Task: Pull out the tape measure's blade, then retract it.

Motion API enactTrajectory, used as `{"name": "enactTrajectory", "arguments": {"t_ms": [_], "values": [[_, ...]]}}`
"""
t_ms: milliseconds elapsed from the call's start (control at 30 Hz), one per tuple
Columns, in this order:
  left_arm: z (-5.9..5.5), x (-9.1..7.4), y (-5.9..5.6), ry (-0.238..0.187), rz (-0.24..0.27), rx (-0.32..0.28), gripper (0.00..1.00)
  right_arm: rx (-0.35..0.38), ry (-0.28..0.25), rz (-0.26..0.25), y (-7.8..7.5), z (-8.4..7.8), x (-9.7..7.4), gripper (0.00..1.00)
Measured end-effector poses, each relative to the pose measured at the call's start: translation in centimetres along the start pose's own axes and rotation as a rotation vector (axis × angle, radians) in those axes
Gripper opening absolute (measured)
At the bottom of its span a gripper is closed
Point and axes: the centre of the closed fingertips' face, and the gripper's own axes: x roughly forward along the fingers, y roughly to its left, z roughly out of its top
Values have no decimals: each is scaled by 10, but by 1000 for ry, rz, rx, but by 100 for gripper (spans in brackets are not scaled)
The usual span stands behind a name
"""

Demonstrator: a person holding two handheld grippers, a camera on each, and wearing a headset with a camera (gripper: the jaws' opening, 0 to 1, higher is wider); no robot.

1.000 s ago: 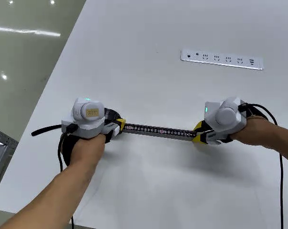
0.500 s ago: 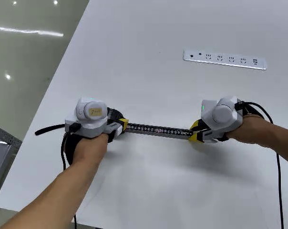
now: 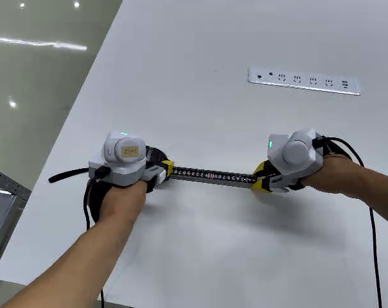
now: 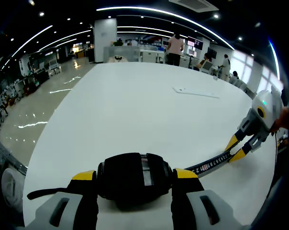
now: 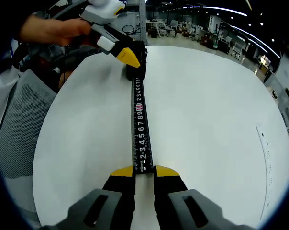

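The black tape measure case sits clamped between the yellow-tipped jaws of my left gripper, seen at the left of the white table in the head view. Its dark blade with white numbers runs rightward from the case to my right gripper. In the right gripper view the blade stretches straight away toward the case, and my right gripper is shut on the blade's end. The blade also curves away to the right gripper in the left gripper view.
A white power strip lies on the table at the back right. Black cables trail from both grippers. The table's left edge drops to a glossy floor. People and desks stand beyond the far end.
My right gripper has moved left toward the case, so the exposed length of blade between the grippers is shorter. The left gripper has barely moved; the camera shifted a little.
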Motion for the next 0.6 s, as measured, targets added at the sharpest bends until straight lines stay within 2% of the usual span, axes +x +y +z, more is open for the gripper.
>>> {"name": "enactTrajectory", "arguments": {"t_ms": [600], "values": [[0,-1,0,-1,-1,0,59,14,-10,5,-2,10,9,13]]}}
